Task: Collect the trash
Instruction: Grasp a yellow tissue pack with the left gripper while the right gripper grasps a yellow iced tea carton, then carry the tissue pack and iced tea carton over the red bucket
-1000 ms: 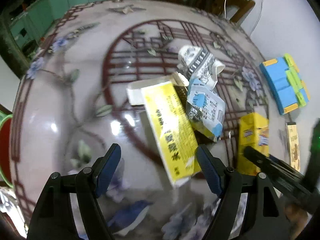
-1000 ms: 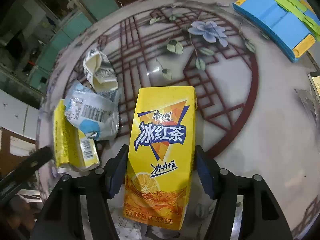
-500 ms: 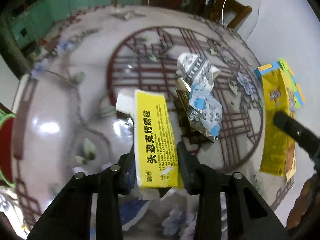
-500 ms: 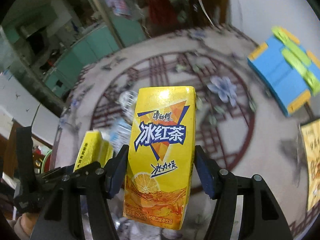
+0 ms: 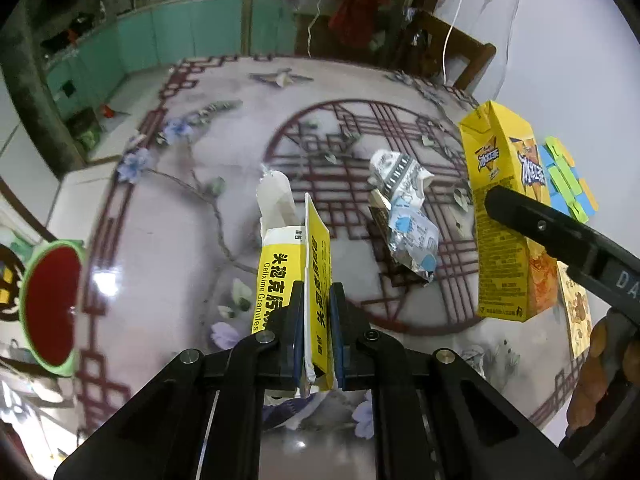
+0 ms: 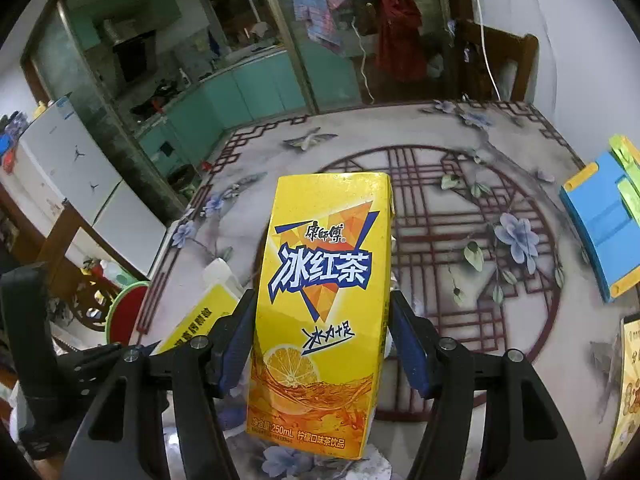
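My left gripper (image 5: 316, 292) hangs above the patterned table (image 5: 160, 240). Its jaws are closing, and the pads press on a flattened yellow medicine box (image 5: 276, 264) lifted off the table. My right gripper (image 6: 322, 298) is shut on an upright yellow iced tea carton (image 6: 320, 280), held in the air. In the left wrist view the same carton (image 5: 500, 216) hangs at the right. A crumpled white-and-black carton (image 5: 400, 176) and a crushed blue-and-silver wrapper (image 5: 412, 240) lie on the table's round lattice pattern.
A red bin with a green rim (image 5: 48, 300) stands beyond the table's left edge. A blue box with green and yellow parts (image 6: 600, 232) and a flat yellow packet (image 5: 576, 316) lie at the table's right. A wooden chair (image 5: 460, 48) stands behind.
My left gripper shut on the yellow medicine box and lifted it off the table. My right gripper rose with the iced tea carton, and the table dropped lower in its view.
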Tool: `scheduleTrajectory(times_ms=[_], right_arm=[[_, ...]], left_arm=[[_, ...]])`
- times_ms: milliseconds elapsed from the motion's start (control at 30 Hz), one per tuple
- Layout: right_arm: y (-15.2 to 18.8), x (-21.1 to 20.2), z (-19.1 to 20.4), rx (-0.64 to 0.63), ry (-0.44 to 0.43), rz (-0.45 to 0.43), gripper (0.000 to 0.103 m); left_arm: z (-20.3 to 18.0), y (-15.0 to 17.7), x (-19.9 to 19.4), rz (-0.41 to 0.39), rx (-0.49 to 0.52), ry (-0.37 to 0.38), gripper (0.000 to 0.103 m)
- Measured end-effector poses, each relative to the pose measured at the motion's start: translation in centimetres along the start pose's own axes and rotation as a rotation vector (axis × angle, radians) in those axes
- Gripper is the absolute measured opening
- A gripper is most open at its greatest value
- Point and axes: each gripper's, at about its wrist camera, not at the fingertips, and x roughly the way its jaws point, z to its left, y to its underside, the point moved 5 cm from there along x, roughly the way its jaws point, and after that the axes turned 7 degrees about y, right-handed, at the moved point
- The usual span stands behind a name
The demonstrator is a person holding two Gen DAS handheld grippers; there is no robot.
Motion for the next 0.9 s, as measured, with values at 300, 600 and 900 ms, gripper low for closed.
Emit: scheduleTrajectory(times_ms=[300, 600, 900], right_arm=[[0.1, -1.3, 1.2, -0.024, -0.009, -0.016, 0.063], [0.3, -1.8, 1.6, -0.029, -0.005, -0.021, 0.063], [0.4, -2.2, 1.9, -0.034, -0.007, -0.019, 0.063]], left_arm=[[1.1, -0.2, -2.2, -0.044, -0.012, -0.017, 0.011], [1.8, -0.2, -3.1, -0.063, -0.011, -0.020, 0.011], [2.1, -0.1, -3.4, -0.066, -0.017, -0.017, 0.011]])
